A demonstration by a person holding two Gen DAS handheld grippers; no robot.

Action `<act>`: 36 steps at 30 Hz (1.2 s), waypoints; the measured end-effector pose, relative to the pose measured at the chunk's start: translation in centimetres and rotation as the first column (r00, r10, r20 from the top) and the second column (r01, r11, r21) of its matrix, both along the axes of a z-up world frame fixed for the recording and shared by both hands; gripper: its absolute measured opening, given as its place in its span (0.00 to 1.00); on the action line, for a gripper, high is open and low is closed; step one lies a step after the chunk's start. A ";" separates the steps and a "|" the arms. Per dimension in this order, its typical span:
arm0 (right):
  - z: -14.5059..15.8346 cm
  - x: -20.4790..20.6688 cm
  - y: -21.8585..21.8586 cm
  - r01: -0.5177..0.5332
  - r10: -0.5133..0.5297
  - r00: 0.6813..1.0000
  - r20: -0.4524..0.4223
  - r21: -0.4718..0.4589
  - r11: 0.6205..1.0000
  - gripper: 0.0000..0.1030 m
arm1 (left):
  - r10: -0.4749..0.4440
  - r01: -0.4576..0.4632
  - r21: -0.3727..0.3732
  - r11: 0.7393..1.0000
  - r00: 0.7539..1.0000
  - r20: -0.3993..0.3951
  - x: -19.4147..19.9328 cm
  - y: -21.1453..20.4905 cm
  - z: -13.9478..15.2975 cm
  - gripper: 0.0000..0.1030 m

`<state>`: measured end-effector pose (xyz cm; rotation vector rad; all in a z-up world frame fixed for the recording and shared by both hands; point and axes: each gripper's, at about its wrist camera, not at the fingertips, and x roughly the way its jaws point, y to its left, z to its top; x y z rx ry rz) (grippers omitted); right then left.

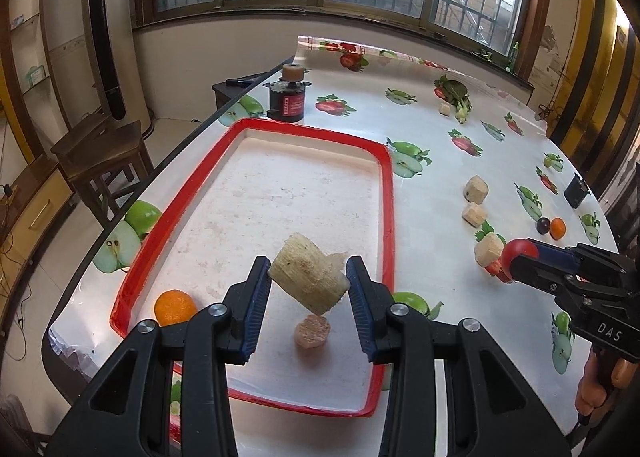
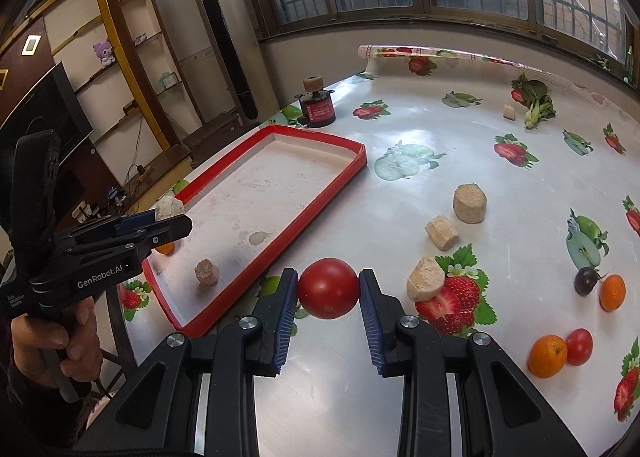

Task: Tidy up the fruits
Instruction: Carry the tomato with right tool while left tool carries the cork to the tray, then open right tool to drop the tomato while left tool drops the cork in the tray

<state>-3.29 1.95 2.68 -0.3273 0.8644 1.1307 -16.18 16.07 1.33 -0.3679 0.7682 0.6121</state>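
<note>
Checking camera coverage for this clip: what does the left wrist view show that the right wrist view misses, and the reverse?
Only the left wrist view shows the small black box near the table's right edge.

Only the right wrist view shows an orange and a small tomato lying together at lower right.

Both show the red-rimmed tray, the left claw holding a pale chunk, and the right claw holding a red tomato.

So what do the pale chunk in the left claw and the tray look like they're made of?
Pale chunk: fibrous and matte, with ribbed rows like cut corn cob or loofah; can't tell which. Tray: seemingly plastic, with a glossy red rim and a scuffed white floor.
</note>
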 end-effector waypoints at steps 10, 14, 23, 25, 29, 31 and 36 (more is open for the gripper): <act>-0.2 -1.1 4.0 -0.058 0.058 0.998 -0.021 0.018 0.998 0.31 | 0.058 -0.058 -0.015 0.998 0.998 -0.010 -1.3 3.7 -0.4 0.36; -0.5 -1.6 6.0 -0.081 0.082 0.996 -0.040 0.023 0.996 0.31 | 0.071 -0.071 -0.013 0.997 0.997 -0.025 -1.4 4.9 -0.8 0.36; -2.1 -3.3 11.3 -0.161 0.160 0.986 -0.048 -0.008 0.987 0.31 | 0.088 -0.091 -0.058 0.994 0.994 -0.058 -0.9 7.7 -2.9 0.36; -2.8 -3.5 12.3 -0.177 0.176 0.983 -0.056 -0.019 0.984 0.31 | 0.080 -0.085 -0.075 0.994 0.994 -0.071 -0.4 8.1 -3.6 0.36; -4.3 -3.7 13.8 -0.201 0.197 0.978 -0.061 -0.051 0.978 0.31 | 0.083 -0.094 -0.109 0.990 0.992 -0.094 0.1 8.9 -4.8 0.36; -5.1 -3.6 14.3 -0.210 0.205 0.976 -0.073 -0.065 0.976 0.31 | 0.084 -0.096 -0.115 0.989 0.991 -0.105 0.3 9.0 -5.2 0.36; -6.6 -3.8 15.2 -0.234 0.226 0.971 -0.081 -0.101 0.967 0.31 | 0.088 -0.106 -0.130 0.986 0.987 -0.136 0.4 9.2 -6.3 0.36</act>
